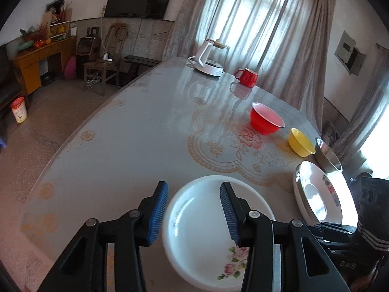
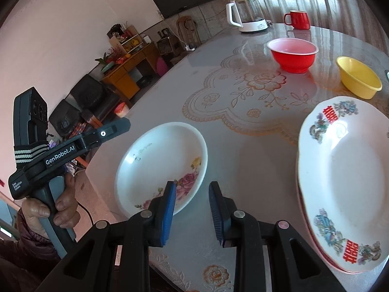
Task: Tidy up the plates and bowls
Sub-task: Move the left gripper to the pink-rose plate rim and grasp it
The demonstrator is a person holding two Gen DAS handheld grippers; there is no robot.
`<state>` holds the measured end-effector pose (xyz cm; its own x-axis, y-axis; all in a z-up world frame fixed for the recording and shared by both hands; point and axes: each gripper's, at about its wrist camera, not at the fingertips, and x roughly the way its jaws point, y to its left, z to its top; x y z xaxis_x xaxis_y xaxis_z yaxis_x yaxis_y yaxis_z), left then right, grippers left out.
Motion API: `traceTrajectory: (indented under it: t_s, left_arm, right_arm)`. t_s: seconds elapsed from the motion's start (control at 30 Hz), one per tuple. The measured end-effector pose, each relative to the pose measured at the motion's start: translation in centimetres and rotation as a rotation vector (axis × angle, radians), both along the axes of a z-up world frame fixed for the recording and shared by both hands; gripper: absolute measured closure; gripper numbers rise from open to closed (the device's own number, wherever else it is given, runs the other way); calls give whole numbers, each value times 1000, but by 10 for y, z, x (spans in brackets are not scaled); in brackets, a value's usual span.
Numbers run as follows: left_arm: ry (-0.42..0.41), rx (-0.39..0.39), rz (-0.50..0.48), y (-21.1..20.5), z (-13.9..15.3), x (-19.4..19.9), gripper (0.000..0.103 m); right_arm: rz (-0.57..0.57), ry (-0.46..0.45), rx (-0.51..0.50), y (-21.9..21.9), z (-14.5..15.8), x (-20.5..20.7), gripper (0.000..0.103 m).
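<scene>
A white rose-patterned plate [image 1: 201,231] [image 2: 160,165] lies near the table's front edge. My left gripper [image 1: 194,187] hangs open above it, one blue pad past its left rim and the other over its well, neither pressing on it. From the right wrist view the left gripper [image 2: 121,124] shows side-on, in a hand [image 2: 60,209]. My right gripper [image 2: 192,185] is open and holds nothing, its left pad over the plate's near rim. A stack of plates with red characters [image 2: 340,182] [image 1: 318,194] sits to the right. Behind stand a red bowl [image 1: 266,119] [image 2: 293,54], a yellow bowl [image 1: 300,143] [image 2: 358,77] and a steel bowl [image 1: 327,155].
A white kettle [image 1: 209,58] [image 2: 245,14] and a red mug [image 1: 246,76] [image 2: 297,19] stand at the table's far side by the curtain. The round table [image 1: 133,150] has a glossy patterned cover. Left of it, the floor holds a chair [image 1: 104,60] and a wooden cabinet [image 1: 41,58].
</scene>
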<state>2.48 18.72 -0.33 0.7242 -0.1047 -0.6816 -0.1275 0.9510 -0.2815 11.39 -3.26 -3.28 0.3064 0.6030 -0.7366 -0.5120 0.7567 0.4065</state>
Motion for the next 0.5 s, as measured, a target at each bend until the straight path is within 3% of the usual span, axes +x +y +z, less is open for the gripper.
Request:
traceTrajectory:
  t_s: [0.33, 0.5]
  left_arm:
    - [75, 22, -15, 7, -36, -15, 59]
    - [96, 34, -65, -4, -48, -12, 82]
  right_arm:
    - [33, 42, -47, 20, -27, 7, 74]
    - [46, 29, -57, 25, -31, 3, 77]
